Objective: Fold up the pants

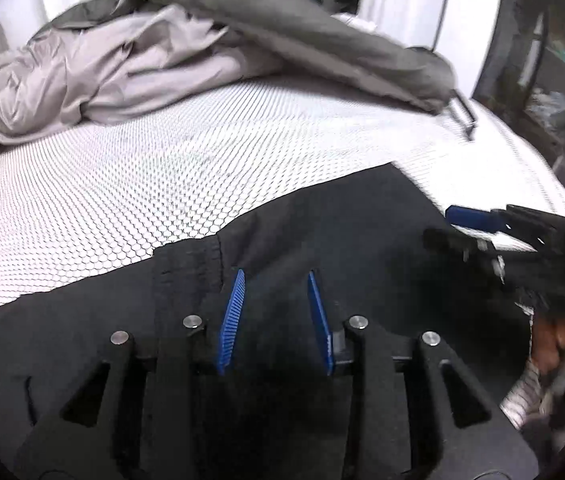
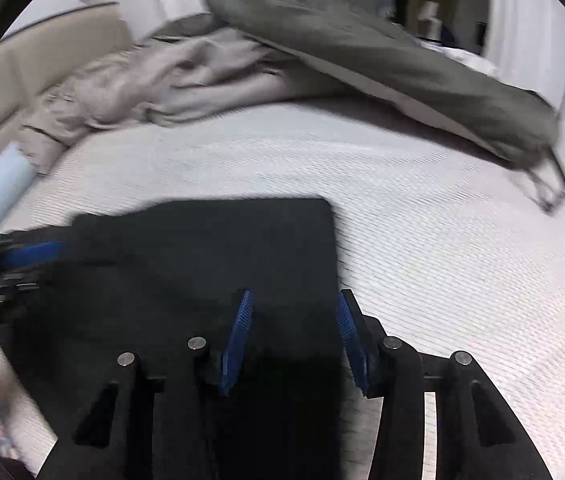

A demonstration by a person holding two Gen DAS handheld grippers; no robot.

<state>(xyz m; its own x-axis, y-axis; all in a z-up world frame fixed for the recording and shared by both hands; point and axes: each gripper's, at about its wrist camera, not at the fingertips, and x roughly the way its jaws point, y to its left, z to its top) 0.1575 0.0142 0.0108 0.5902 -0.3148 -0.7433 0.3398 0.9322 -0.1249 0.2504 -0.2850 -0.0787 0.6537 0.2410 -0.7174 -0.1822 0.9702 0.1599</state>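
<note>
Black pants (image 1: 362, 232) lie folded flat on a white mesh mattress (image 1: 122, 184), their gathered waistband (image 1: 186, 264) toward the left. My left gripper (image 1: 276, 274) hovers over the cloth, blue pads apart, nothing pinched between them. In the right wrist view the pants (image 2: 202, 248) form a dark rectangle, and its right edge runs up between the jaws of my right gripper (image 2: 294, 294), which stands open with both pads free of the cloth. Each gripper shows in the other's view: the right gripper (image 1: 438, 226) at the far right, the left gripper (image 2: 54, 264) at the far left.
A crumpled pale grey quilt (image 1: 142, 64) and a long dark grey cover (image 1: 302, 32) are heaped along the back of the mattress (image 2: 442, 240). A beige headboard (image 2: 42, 52) stands at the left. A person's hand (image 1: 562, 344) is at the lower right. Dark shelving (image 1: 542, 60) rises beyond.
</note>
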